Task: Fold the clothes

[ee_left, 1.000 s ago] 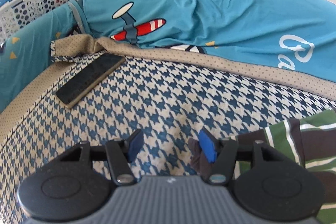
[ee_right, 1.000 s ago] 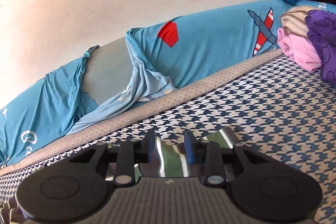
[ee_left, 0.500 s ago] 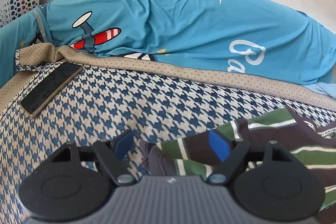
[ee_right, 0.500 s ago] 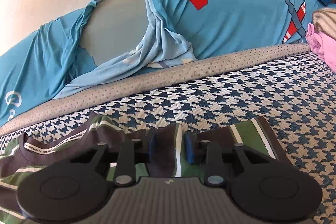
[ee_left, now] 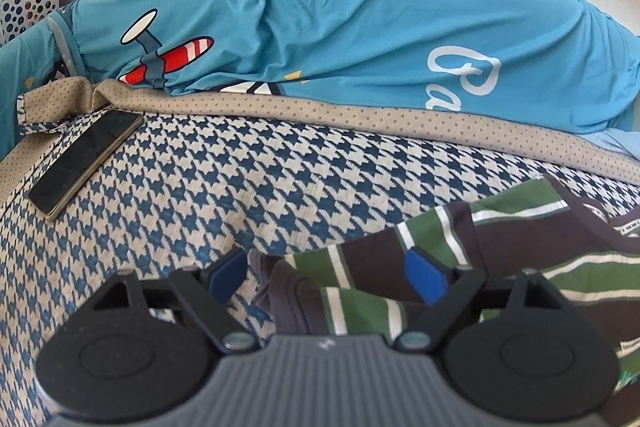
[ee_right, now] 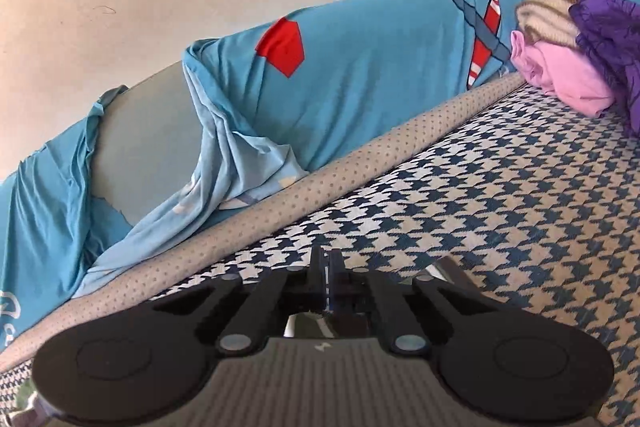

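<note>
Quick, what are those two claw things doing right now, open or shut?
Left gripper: open, its fingers either side of the striped shirt.
Right gripper: shut; striped cloth shows just under it, so it probably pinches the shirt.

A dark phone (ee_left: 86,163) lies on the houndstooth cover (ee_left: 240,187) near a white basket (ee_left: 30,3).

Green-brown-white striped shirt (ee_left: 500,259), blue houndstooth mattress (ee_left: 240,187)

only readable bit is big white cursive "Pa" on the blue bedsheet (ee_left: 400,39); the striped shirt (ee_left: 520,239) has tiny collar lettering, too blurry.
</note>
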A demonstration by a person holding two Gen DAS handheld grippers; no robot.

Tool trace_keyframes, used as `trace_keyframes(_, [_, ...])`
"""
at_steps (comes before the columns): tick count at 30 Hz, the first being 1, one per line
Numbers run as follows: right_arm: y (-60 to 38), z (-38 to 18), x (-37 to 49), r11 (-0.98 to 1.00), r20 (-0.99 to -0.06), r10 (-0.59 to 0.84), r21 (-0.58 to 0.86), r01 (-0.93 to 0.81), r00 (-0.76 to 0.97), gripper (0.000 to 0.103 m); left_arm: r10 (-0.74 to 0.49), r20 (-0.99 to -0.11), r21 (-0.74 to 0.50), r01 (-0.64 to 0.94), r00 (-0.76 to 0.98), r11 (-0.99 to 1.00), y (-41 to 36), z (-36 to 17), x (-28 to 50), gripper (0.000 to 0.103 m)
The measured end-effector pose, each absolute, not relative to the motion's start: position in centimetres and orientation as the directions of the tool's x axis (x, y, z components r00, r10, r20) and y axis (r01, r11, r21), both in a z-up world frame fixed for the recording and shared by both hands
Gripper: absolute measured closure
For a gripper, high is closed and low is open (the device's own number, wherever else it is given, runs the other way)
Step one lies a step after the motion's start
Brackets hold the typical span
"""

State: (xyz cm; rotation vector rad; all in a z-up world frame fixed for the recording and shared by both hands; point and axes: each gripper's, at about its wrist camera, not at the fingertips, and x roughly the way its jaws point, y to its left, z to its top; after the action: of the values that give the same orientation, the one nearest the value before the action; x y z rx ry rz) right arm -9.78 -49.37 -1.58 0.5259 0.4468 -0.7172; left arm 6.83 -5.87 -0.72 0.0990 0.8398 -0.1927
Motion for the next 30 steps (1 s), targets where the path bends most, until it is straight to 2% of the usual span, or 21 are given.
trace_keyframes(3, [-48.5, -1.2, -9.1, 0.689, -0.535, -0.428, 0.328, 0.646, 0.728, 0.097, -0.128, -0.746, -0.006, 0.185, 0.653, 0.983, -5.1, -0.4, 7.2, 0.015])
trace_keyframes(7, [-46.8, -1.0, -8.0, 0.756, -0.518, -0.328, 0.358, 0.548, 0.790, 0.085, -0.132, -0.745, -0.024, 0.171, 0.654, 0.985, -4.4, -0.1, 7.8, 0.013])
trace_keyframes(11, [-44.4, -0.6, -6.5, 0.820, -0.528, -0.212, 0.362, 0.444, 0.822, 0.078, -0.135, -0.767, -0.049, 0.153, 0.627, 0.987, -3.7, -0.1, 8.5, 0.012])
trace_keyframes(15, [-41.2, -0.4, -5.1, 0.865, -0.540, -0.090, 0.374, 0.334, 0.837, 0.077, -0.149, -0.793, -0.077, 0.146, 0.590, 0.986, -3.1, -0.1, 8.6, 0.012])
trace_keyframes(20, [-36.6, -0.3, -3.6, 0.903, -0.546, 0.031, 0.374, 0.210, 0.838, 0.076, -0.113, -0.785, -0.045, 0.126, 0.609, 0.991, -2.2, 0.2, 8.3, 0.010])
trace_keyframes(30, [-27.6, -0.7, -0.7, 0.925, -0.556, 0.215, 0.380, 0.016, 0.803, 0.075, -0.175, -0.824, -0.137, 0.111, 0.539, 0.984, -0.4, -0.2, 8.6, 0.010])
